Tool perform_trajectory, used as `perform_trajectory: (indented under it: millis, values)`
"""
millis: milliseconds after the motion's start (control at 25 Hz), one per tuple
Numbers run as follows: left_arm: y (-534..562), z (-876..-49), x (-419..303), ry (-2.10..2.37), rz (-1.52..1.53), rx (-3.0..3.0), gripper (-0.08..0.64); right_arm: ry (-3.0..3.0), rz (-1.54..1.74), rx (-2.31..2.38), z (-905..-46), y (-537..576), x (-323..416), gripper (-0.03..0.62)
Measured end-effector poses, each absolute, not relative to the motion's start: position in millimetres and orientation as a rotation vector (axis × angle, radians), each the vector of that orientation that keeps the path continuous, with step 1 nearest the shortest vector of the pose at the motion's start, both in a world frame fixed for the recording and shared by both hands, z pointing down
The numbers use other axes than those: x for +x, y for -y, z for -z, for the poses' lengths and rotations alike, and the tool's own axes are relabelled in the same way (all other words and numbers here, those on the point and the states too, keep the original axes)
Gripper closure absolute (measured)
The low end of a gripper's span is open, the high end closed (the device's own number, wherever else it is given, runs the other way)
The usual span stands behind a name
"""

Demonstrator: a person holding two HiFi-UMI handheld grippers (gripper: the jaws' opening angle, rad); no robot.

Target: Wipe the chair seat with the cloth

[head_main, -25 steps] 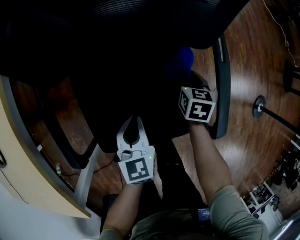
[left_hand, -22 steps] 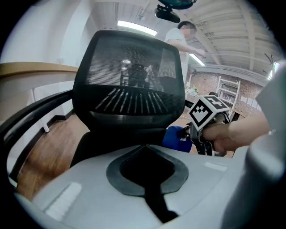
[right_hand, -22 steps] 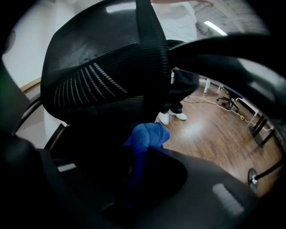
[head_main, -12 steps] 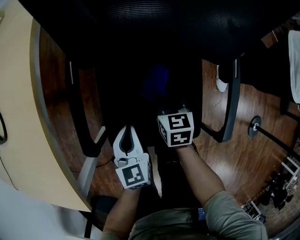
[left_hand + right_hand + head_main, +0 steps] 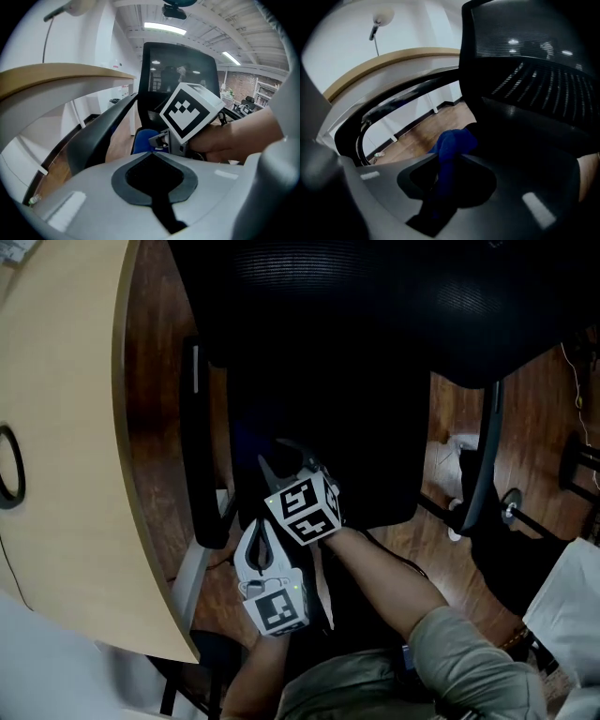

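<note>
The blue cloth (image 5: 453, 140) is gripped between the jaws of the right claw (image 5: 449, 159); its bunched end is seen ahead on the black chair seat (image 5: 375, 456); the left claw (image 5: 152, 157) is closed, empty, just beside.

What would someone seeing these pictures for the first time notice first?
The big black mesh chair fills the top of the head view. By its seat's left edge, the right gripper has its jaws shut on a bright blue cloth, the most vivid colour there. A pale curved desk runs down the left side, and the left gripper, jaws together and empty, sits beside the right one.
</note>
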State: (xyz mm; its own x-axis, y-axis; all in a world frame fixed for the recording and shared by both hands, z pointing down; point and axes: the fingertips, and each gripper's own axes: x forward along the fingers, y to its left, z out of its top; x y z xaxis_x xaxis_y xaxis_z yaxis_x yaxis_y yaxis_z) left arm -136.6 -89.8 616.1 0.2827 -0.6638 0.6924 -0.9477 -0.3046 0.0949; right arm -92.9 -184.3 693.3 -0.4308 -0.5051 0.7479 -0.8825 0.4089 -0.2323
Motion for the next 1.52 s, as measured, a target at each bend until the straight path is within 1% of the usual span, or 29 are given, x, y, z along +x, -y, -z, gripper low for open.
perform_trajectory:
  millis: [120, 280, 440, 560, 720, 1040, 1240, 1360, 1520]
  values:
    - [89, -621, -149, 1.467, -0.747, 2.030, 0.556, 2.093, -0.817, 1.104, -705, 182, -111, 0.502]
    - [85, -630, -158, 1.468, -0.763, 2.014, 0.555, 2.075, -0.824, 1.098, -722, 179, -119, 0.502]
    - [89, -635, -155, 1.466, -0.765, 2.006, 0.555, 2.052, -0.847, 1.147, -728, 180, -107, 0.502]
    - [89, -638, -139, 1.403, -0.774, 2.050, 0.555, 2.017, -0.870, 1.210, -728, 180, -86, 0.502]
    - [88, -635, -100, 1.293, -0.795, 2.127, 0.555, 1.947, -0.906, 1.324, -723, 175, -33, 0.502]
    - [97, -617, -5, 1.104, -0.815, 2.310, 0.555, 1.736, -0.968, 1.612, -701, 146, 115, 0.502]
    - [82, -614, 45, 0.984, -0.818, 2.391, 0.555, 1.572, -1.018, 1.777, -697, 108, 191, 0.502]
    - [69, -612, 69, 0.917, -0.824, 2.422, 0.555, 1.467, -1.075, 1.880, -696, 84, 226, 0.502]
    - [55, -615, 87, 0.847, -0.851, 2.453, 0.555, 1.315, -1.180, 2.008, -703, 50, 250, 0.502]
